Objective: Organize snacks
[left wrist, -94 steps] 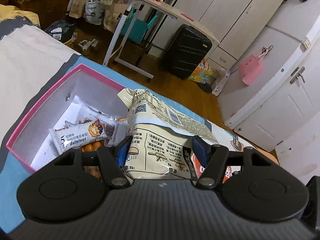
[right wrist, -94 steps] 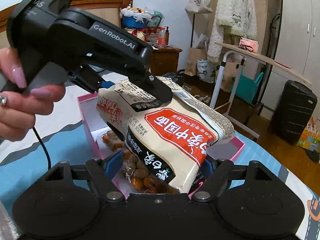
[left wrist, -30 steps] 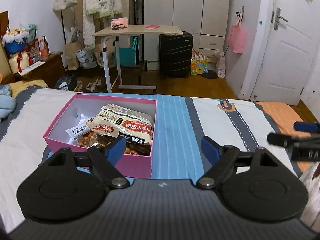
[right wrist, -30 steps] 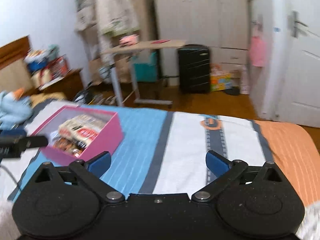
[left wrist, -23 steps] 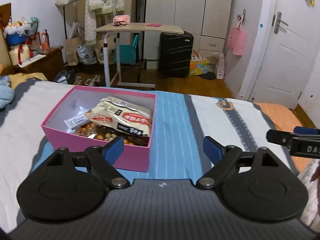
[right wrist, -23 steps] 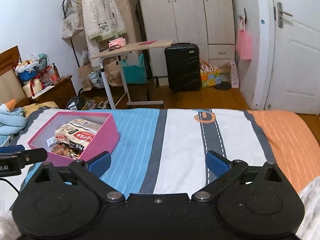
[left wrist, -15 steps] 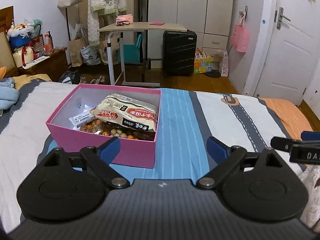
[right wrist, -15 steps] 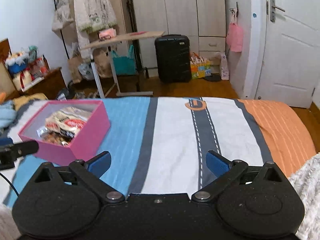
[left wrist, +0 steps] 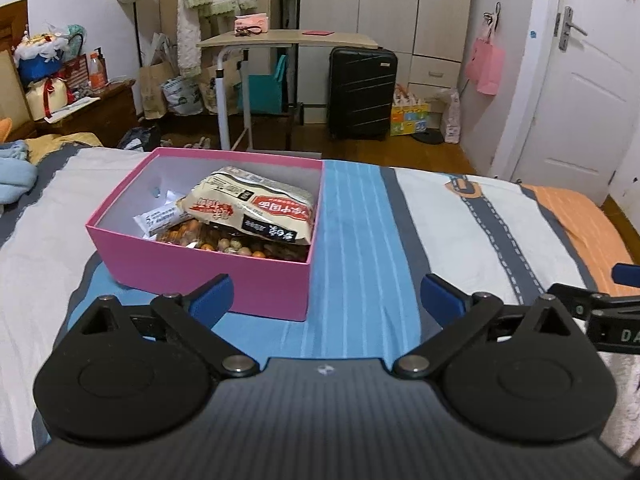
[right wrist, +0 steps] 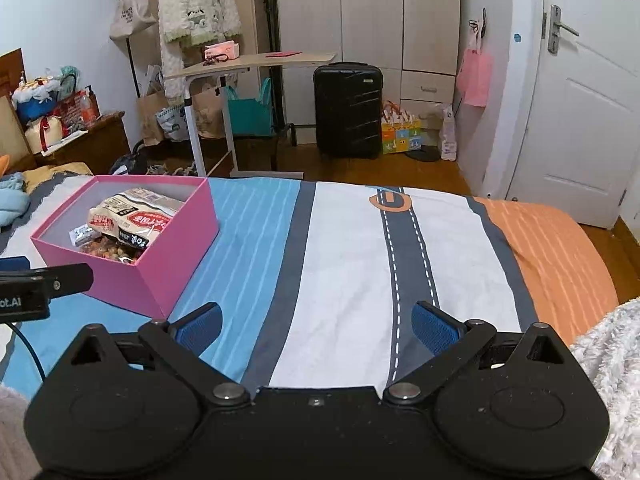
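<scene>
Left hand-held gripper (left wrist: pixel 323 298) low over the bed (left wrist: pixel 460 216), jaws opening wide, nothing but striped bedspread between the blue pads (left wrist: pixel 210 296). Right hand-held gripper (right wrist: pixel 316 322) likewise spread apart and bare, hovering over the white and grey stripes; only its tip visible at the right edge of the left wrist view. Just beyond the left pad, pink box (left wrist: pixel 208 268) sitting on the blue stripe of the bed, lid off, apart from both grippers. Inside the box, cream noodle packet (left wrist: pixel 248 210) with a red label lying tilted on top, over a clear bag of round brown nuts (left wrist: pixel 224 245) against the near wall. Small white wrapper (left wrist: pixel 158 218) tucked at the packet's left. Farther off, past the bed's end, wooden floor, rolling worktop (left wrist: pixel 288 38) on white legs, black suitcase (left wrist: pixel 362 92) upright against the wardrobe (left wrist: pixel 384 4), pink bag (left wrist: pixel 486 66) hanging beside the white door (left wrist: pixel 588 92).
</scene>
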